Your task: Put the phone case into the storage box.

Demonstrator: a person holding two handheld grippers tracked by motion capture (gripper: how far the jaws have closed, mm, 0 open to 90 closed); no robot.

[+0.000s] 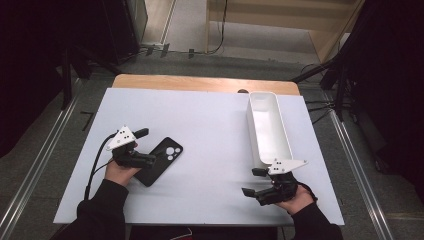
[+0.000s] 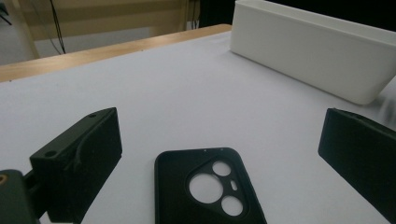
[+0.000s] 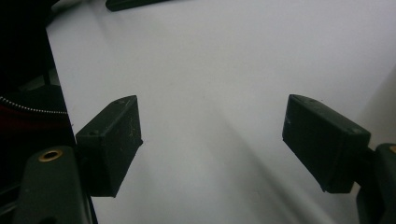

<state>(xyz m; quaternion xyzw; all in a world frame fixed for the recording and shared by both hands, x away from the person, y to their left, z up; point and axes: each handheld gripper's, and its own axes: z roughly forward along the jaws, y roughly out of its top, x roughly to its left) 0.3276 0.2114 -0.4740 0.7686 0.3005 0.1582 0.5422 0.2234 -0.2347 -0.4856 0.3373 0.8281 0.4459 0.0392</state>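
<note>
A black phone case [image 1: 161,160] lies flat on the white mat, camera cutouts toward the far side. My left gripper [image 1: 146,146] is open and straddles the case's near left end without touching it. In the left gripper view the phone case [image 2: 170,200] lies low between the two spread jaws of that gripper [image 2: 219,128]. My right gripper [image 1: 253,181] is open at the front right, over bare mat, just in front of the white bin's near end. Nothing sits between its jaws in the right gripper view [image 3: 212,123].
A long white bin [image 1: 269,127] stands lengthwise at the right, its inside bare as far as it shows; the same bin [image 2: 308,46] appears in the left gripper view. The white mat [image 1: 200,120] covers a wooden table [image 1: 200,83]. Dark stands and cables flank the table.
</note>
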